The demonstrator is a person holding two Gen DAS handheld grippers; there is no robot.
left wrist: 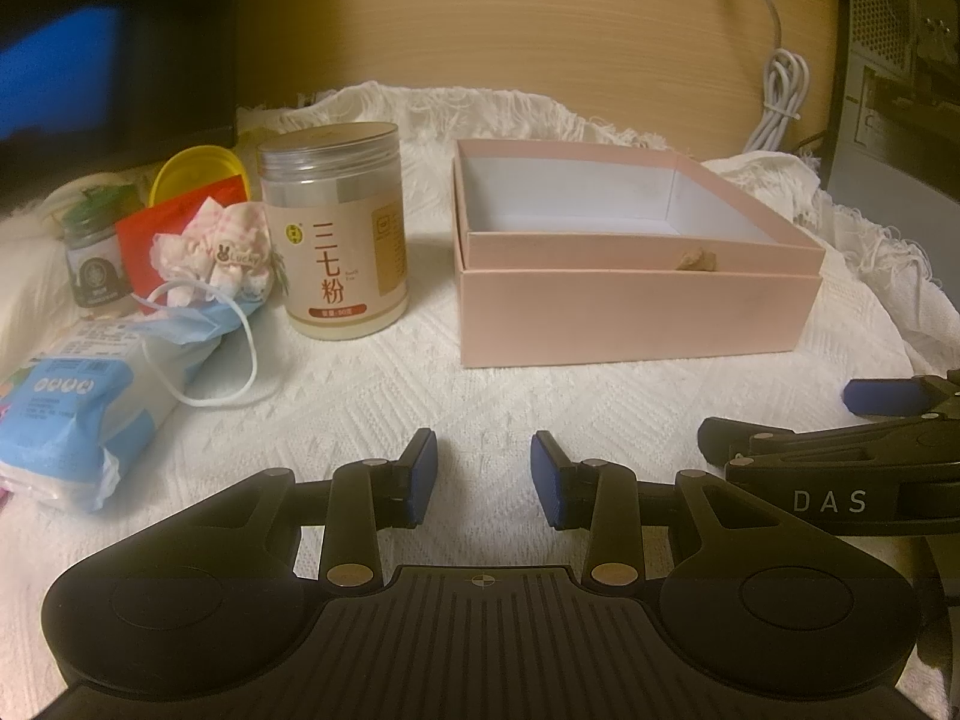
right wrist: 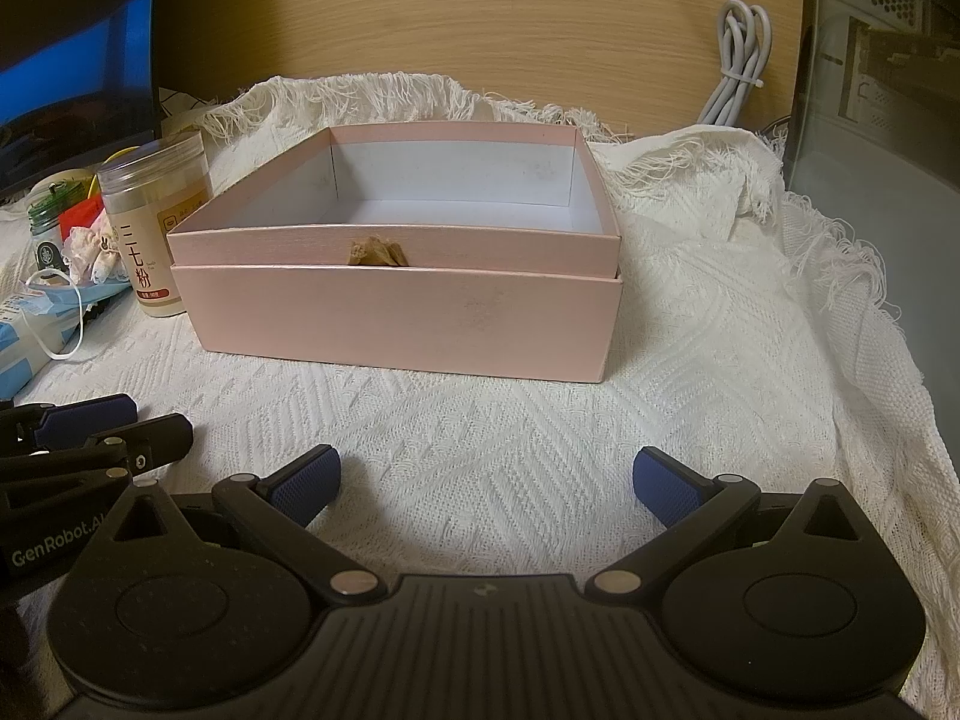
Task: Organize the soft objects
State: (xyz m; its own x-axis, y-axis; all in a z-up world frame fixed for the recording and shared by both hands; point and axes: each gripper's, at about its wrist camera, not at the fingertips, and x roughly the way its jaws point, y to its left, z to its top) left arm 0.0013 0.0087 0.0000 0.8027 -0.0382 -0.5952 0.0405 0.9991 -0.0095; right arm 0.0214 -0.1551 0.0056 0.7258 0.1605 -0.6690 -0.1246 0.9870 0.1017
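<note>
Both grippers are hovering low over the white woven cloth (right wrist: 690,360) covering the surface, and neither is carrying anything: the left gripper (left wrist: 483,477) is holding its blue-padded fingers (left wrist: 420,480) partly apart with only cloth showing between them, while the right gripper (right wrist: 486,486) is spreading its fingers (right wrist: 306,486) much wider, again over bare cloth. Straight ahead of the right fingers, the pink box (right wrist: 396,324) is sitting open and looking empty, nested in what seems to be its own lid, a small tan tag poking out at the front wall — a ready bin for the soft things, I'd judge. Ahead and to the left of the left fingers, the soft objects are waiting in a heap: a blue face mask (left wrist: 198,318) with its white ear loop trailing toward the fingers, a pink-and-white fabric bundle (left wrist: 222,252) tagged "Lucky" with a bunny, and a blue-and-white tissue pack (left wrist: 72,414) nearest the left edge. Beyond them, a clear jar (left wrist: 333,228) is showing the characters 三七粉, flanked by a smaller green-topped jar (left wrist: 99,264), a red packet (left wrist: 174,228) and a yellow lid (left wrist: 198,171). On the right gripper's arm the letters "DAS" are readable; "GenRobot.AI" is showing on the left one. Nothing is sorted yet, by the look of it.
</note>
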